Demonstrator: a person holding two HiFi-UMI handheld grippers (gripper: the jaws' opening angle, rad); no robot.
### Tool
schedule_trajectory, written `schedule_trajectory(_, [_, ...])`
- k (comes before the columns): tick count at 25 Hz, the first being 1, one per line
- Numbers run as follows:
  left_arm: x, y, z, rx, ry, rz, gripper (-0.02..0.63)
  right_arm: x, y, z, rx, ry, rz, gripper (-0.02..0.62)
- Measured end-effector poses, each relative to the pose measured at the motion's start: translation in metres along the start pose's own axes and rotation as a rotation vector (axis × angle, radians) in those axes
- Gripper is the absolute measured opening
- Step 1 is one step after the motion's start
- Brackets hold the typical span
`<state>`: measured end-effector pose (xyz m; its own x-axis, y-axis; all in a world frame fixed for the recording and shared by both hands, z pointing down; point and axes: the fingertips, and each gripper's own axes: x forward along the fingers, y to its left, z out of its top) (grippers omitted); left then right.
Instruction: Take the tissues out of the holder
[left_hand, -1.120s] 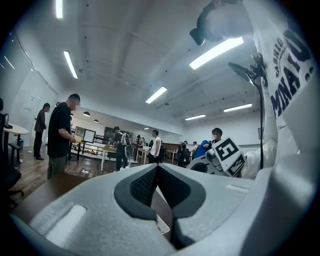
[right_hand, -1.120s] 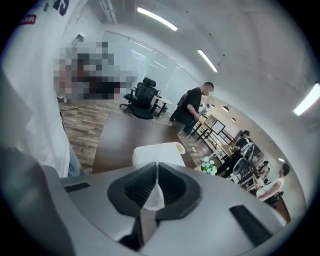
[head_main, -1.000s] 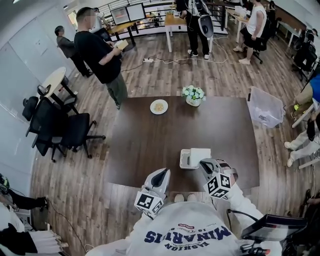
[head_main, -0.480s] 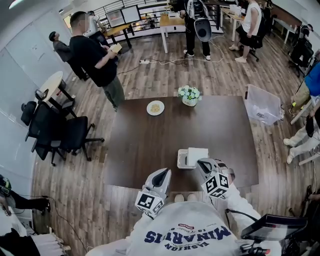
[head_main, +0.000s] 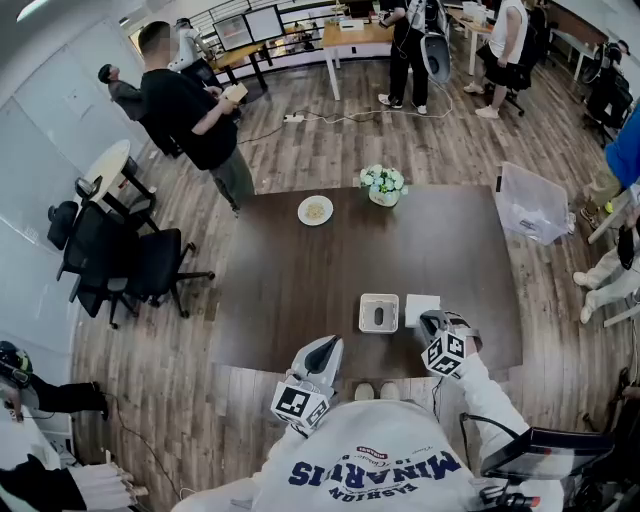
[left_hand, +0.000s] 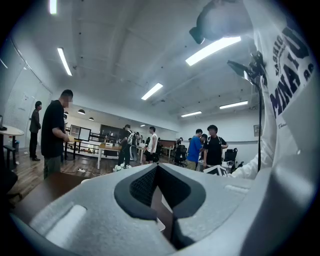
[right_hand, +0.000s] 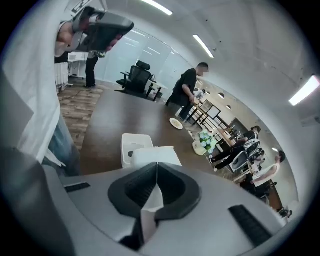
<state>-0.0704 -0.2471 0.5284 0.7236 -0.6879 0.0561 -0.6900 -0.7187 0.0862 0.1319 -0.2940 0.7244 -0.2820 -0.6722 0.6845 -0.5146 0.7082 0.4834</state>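
Observation:
The white tissue holder (head_main: 378, 312) stands on the dark table near its front edge, and its inside shows bare with a dark oval slot. The white stack of tissues (head_main: 421, 306) is just right of the holder, out of it. My right gripper (head_main: 430, 322) is shut on the stack's near edge. In the right gripper view the tissues (right_hand: 155, 156) stick out past the closed jaws, with the holder (right_hand: 134, 146) behind on the left. My left gripper (head_main: 320, 352) hovers at the table's front edge, jaws together, holding nothing.
A plate (head_main: 316, 210) and a pot of flowers (head_main: 384, 186) sit at the table's far side. A clear plastic bin (head_main: 532, 212) stands off the right corner. Black office chairs (head_main: 130, 265) are on the left. A person (head_main: 195, 110) stands beyond the table.
The right gripper has carried the tissue stack from above the holder to its right side. The holder's inside now shows. The left gripper has stayed put.

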Motion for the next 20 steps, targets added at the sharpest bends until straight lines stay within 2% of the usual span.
schedule_trajectory(5, [-0.004,0.001,0.002,0.002,0.007,0.006,0.005,0.043,0.019,-0.052,-0.019,0.073,0.058,0.012])
schedule_trajectory(11, [-0.005,0.002,-0.001,0.004,0.020,0.027,0.005,0.079,0.032,-0.089,0.001,0.089,0.091,0.011])
schedule_trajectory(20, [-0.004,0.001,-0.001,0.008,0.031,0.050,0.005,0.097,0.043,-0.100,0.021,0.070,0.103,0.009])
